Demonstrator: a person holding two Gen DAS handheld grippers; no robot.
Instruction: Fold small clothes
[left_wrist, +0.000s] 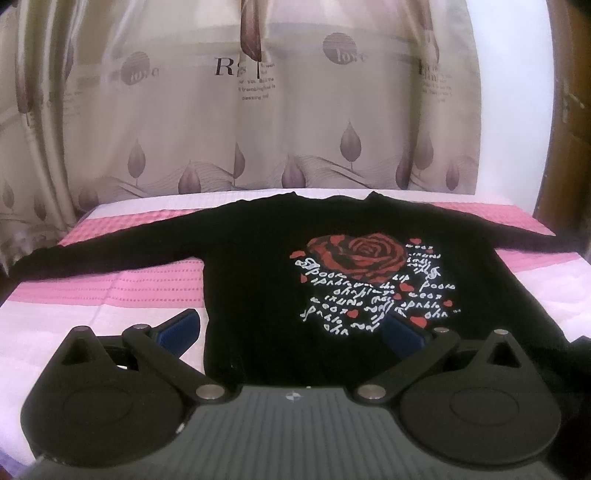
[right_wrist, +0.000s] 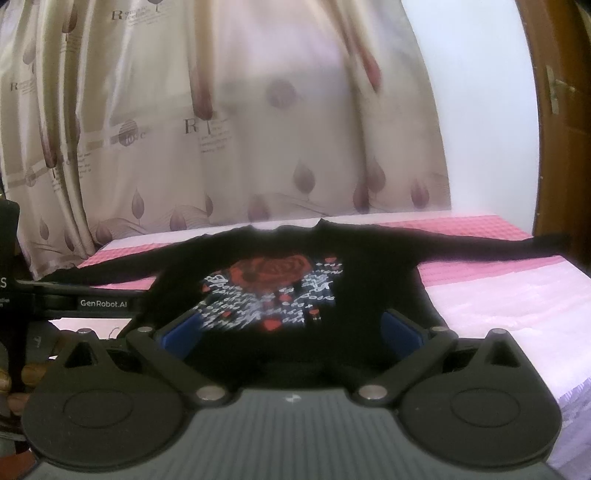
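Observation:
A small black long-sleeved top (left_wrist: 258, 266) with a red rose and white script print lies flat on the bed, sleeves spread left and right, collar at the far side. It also shows in the right wrist view (right_wrist: 369, 273). My left gripper (left_wrist: 291, 332) is open and empty, its blue pads (left_wrist: 181, 328) wide apart over the hem near the top's left side. My right gripper (right_wrist: 291, 332) is open and empty, its blue pads (right_wrist: 400, 328) wide apart above the middle of the hem.
The bed (left_wrist: 110, 295) has a pink and white striped cover. A patterned beige curtain (left_wrist: 221, 129) hangs behind it. A wooden door (right_wrist: 561, 129) stands at the right. The left gripper's body (right_wrist: 103, 303), with a hand on it, shows at the right wrist view's left edge.

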